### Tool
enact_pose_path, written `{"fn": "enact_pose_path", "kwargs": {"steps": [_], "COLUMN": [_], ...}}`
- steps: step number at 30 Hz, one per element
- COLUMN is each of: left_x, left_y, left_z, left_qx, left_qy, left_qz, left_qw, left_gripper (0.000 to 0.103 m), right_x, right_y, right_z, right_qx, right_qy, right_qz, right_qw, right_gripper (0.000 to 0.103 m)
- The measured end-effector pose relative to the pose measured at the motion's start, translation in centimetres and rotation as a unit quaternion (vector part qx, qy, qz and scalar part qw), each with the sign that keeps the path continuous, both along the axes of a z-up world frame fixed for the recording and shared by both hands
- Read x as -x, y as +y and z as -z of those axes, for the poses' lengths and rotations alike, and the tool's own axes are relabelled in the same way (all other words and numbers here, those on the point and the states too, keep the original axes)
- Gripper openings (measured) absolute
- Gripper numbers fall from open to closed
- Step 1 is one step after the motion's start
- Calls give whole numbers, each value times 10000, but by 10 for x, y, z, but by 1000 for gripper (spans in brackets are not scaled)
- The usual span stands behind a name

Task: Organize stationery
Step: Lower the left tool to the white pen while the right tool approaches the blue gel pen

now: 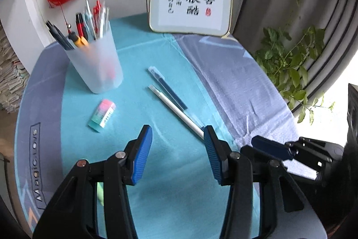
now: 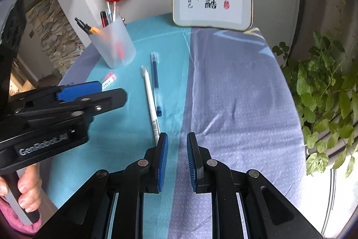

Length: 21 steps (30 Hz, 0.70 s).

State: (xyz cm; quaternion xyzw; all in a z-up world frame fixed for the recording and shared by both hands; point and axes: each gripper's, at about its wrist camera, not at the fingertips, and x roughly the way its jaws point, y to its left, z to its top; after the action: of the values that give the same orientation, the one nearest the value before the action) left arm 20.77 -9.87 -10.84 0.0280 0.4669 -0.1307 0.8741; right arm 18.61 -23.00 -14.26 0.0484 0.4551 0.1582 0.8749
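The tabletop (image 1: 201, 171) is covered with a cloth, teal on one half and grey-lilac on the other, and the loose stationery lies on the teal half. A frosted cup (image 1: 96, 64) stands at the back left and is already full of pens and a cutter, so I think it is the place where the loose things should go. Near its foot lies a pink and green eraser (image 1: 102, 113). A white pen (image 1: 176, 112) and a blue pen (image 1: 166, 87) lie side by side, almost touching, to the right of the cup. They lie flat and free, which makes them easy to pick up from above.

The left claw (image 1: 177, 155) points steeply down at the cloth. Its jaws stand moderately apart and nothing is between them. Its right finger hides the near end of the white pen, so I cannot tell if it touches the pen.

The right claw (image 2: 176, 161) is also tilted down, close to the line between the two colours. Its jaws leave only a narrow gap, with bare cloth showing through. The near end of the white pen disappears behind its left finger. A hand (image 2: 26, 189) in a pink sleeve grips the handle of the left tool.

To my eye, sorting has not started for these three things.
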Motion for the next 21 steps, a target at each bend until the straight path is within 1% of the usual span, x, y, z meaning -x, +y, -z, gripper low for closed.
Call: {"fn": "enact_pose_path", "kwargs": {"steps": [4, 8, 12, 15, 16, 17, 18, 20, 21], "left_x": [-7, -12, -19, -22, -22, -22, -22, -23, -23], "left_y": [-4, -9, -13, -13, -12, -10, -7, -2, -1], "left_z": [7, 13, 21, 29, 31, 33, 34, 37, 37], "left_qx": [54, -20, -39, -70, -62, -54, -26, 24, 31], "left_qy": [147, 203, 323, 438, 490, 527, 567, 629, 600], "left_qz": [-83, -148, -194, -180, -172, -183, -195, -218, -221], "left_qw": [9998, 9997, 9993, 9989, 9986, 9984, 9982, 9978, 9980], "left_gripper": [46, 46, 46, 44, 44, 42, 34, 25, 17], "right_x": [-1, 0, 3, 6, 7, 9, 10, 10, 9], "right_y": [6, 16, 25, 28, 29, 28, 27, 21, 17], "right_z": [6, 13, 16, 16, 14, 12, 11, 8, 6], "right_qx": [15, 1, -322, -739, -761, -680, -584, -462, -427], "right_qy": [75, 151, 239, 359, 333, 271, 221, 157, 130], "right_qz": [-146, -415, -853, -1251, -1305, -1304, -1266, -1144, -1060], "right_qw": [9999, 9990, 9955, 9887, 9880, 9888, 9900, 9922, 9934], "right_gripper": [17, 17, 17, 17, 17, 16, 16, 16, 16]}}
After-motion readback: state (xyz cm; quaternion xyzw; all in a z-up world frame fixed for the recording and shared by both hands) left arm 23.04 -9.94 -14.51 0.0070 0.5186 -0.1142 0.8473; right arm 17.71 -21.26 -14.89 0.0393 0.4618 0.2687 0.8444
